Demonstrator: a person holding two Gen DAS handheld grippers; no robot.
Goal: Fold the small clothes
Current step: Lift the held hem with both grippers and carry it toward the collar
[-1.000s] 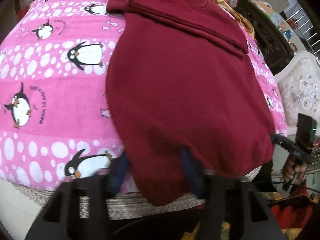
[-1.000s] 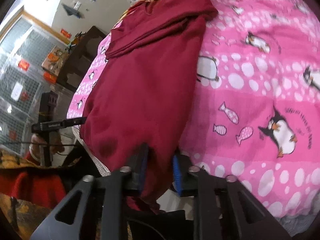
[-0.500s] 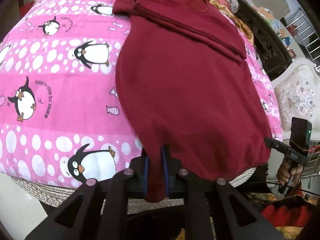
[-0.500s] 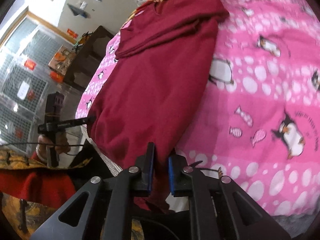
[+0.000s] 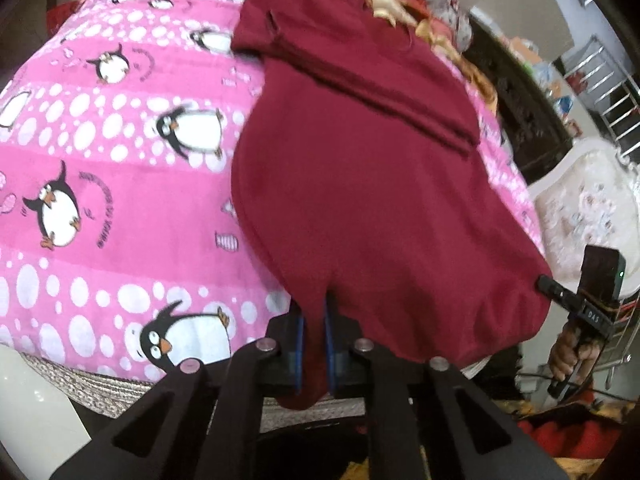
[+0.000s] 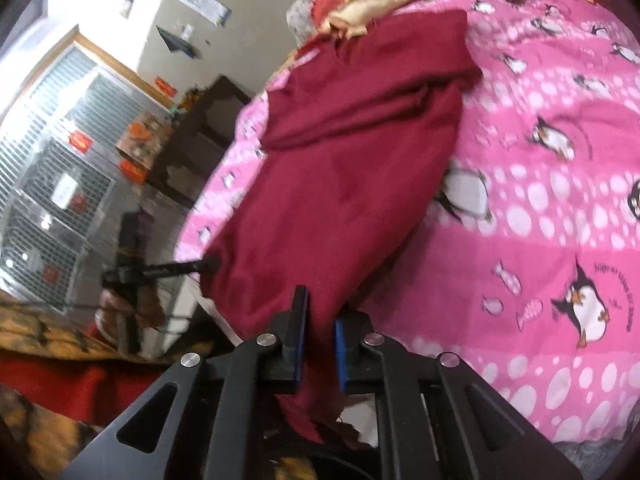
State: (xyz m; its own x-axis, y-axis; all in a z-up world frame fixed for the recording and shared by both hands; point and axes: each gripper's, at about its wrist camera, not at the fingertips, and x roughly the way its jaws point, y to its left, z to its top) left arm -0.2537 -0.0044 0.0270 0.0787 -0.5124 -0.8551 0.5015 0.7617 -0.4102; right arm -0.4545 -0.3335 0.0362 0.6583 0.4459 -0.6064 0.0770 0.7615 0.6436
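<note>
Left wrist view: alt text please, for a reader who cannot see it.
The left claw grips the near hem of a maroon top spread on a pink penguin blanket. At far right, the right claw meets the hem's other corner.

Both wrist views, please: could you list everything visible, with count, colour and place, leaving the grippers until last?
maroon garment: one, dark red, lying on the blanket, sleeves folded across its far end, near hem lifted
penguin blanket: one, pink with white spots and penguins, under the garment
crumpled clothes: a pile, tan, red and grey, beyond the garment
dark cabinet: one, dark brown, beyond the bed
wire racks: several, silver, by the wall
white chair: one, floral white, beside the bed
left gripper: black, blue pads, shut on the hem
right gripper: black, blue pads, shut on the hem
</note>
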